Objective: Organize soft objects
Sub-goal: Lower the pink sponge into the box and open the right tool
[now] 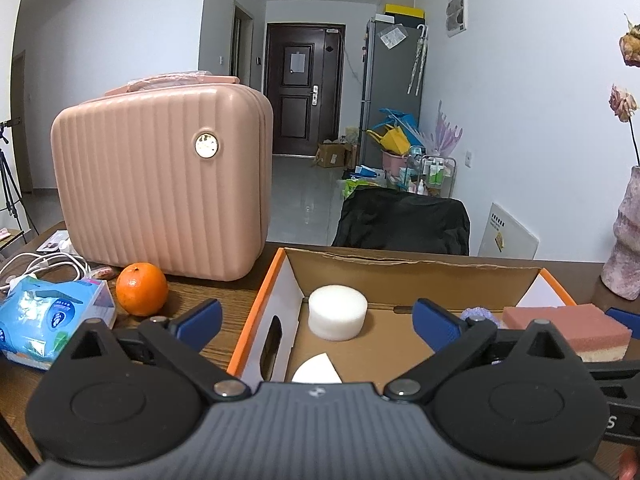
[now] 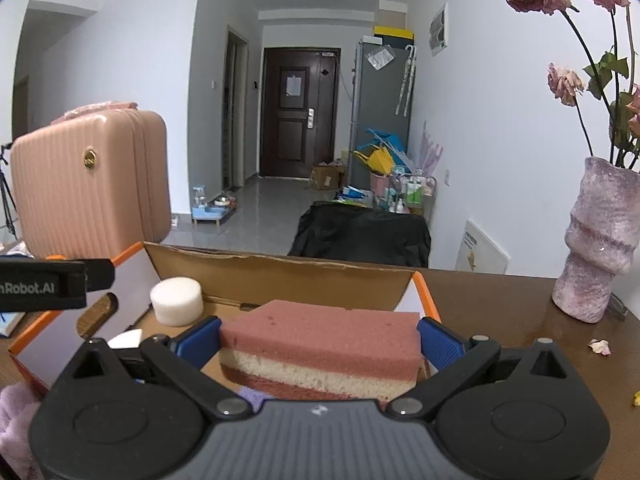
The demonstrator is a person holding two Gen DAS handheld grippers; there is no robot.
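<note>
Pink-and-cream layered sponge (image 2: 322, 354) sits clamped between the right gripper (image 2: 320, 346) pads above the cardboard box (image 2: 280, 276). Lettering "nRobot.AI" marks the left gripper (image 1: 318, 320), jaws wide, empty. Only the left view shows the orange (image 1: 141, 289) and tissue pack (image 1: 48, 316).

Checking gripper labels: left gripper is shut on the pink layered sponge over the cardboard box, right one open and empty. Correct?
Swapped. The right wrist view shows the right gripper shut on the pink layered sponge over the cardboard box. The left gripper is the open, empty one.
</note>
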